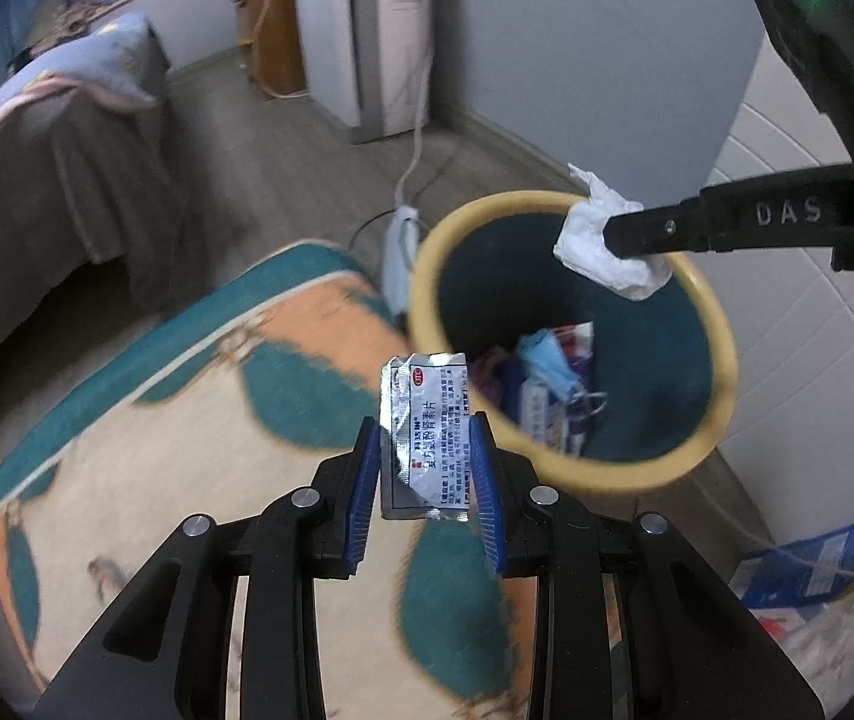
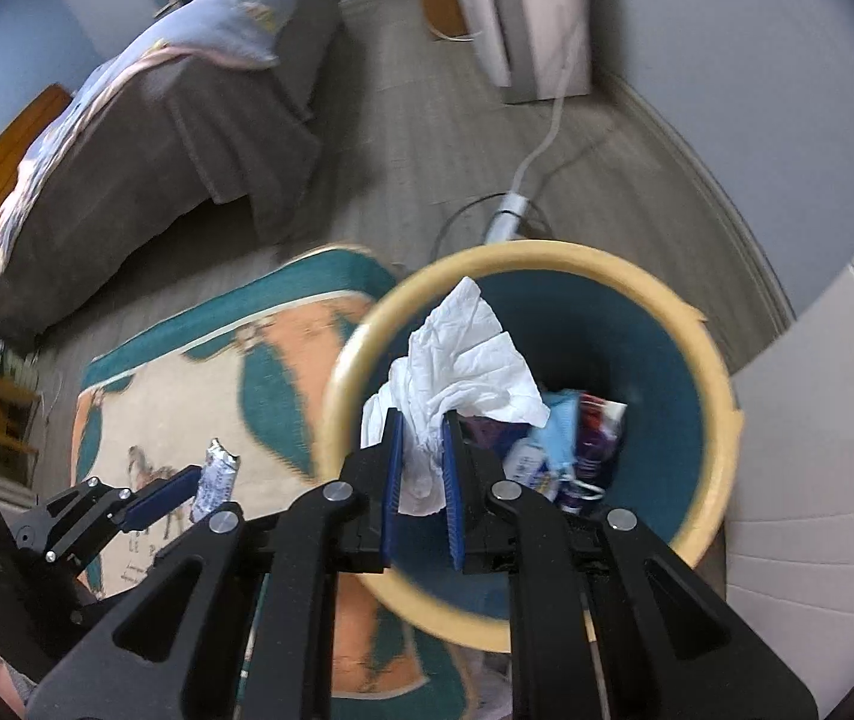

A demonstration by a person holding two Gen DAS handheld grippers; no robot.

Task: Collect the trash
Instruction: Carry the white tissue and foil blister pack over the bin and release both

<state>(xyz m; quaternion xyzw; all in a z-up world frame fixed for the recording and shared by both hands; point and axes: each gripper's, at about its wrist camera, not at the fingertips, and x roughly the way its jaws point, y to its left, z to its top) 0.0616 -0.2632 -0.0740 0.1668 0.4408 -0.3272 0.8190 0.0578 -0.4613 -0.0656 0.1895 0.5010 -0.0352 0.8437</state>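
From the left wrist view, the left gripper (image 1: 427, 468) sits at the bottom centre of the frame, its blue-padded jaws closed on a flat silver foil medicine packet (image 1: 425, 435) with printed text; the packet stands upright between the pads, long axis running up the frame, its top edge reaching toward the near rim of the round yellow-rimmed wastebasket with a dark teal inside (image 1: 721, 324). Right of centre the basket already holds a blue face mask and wrappers. At the upper right, the right gripper (image 1: 613, 237) comes in from the right edge, clamped on a crumpled white tissue (image 1: 592, 240) over the basket's far rim. A teal, orange and cream patterned rug (image 1: 186, 420) fills the lower left. From the right wrist view, the right gripper (image 2: 423, 468) pinches the tissue (image 2: 457, 360) at centre, the paper fanning upward over the basket's (image 2: 721, 420) mouth. At lower left the left gripper (image 2: 210, 489) holds the packet (image 2: 218, 477) upright over the rug (image 2: 186, 396).
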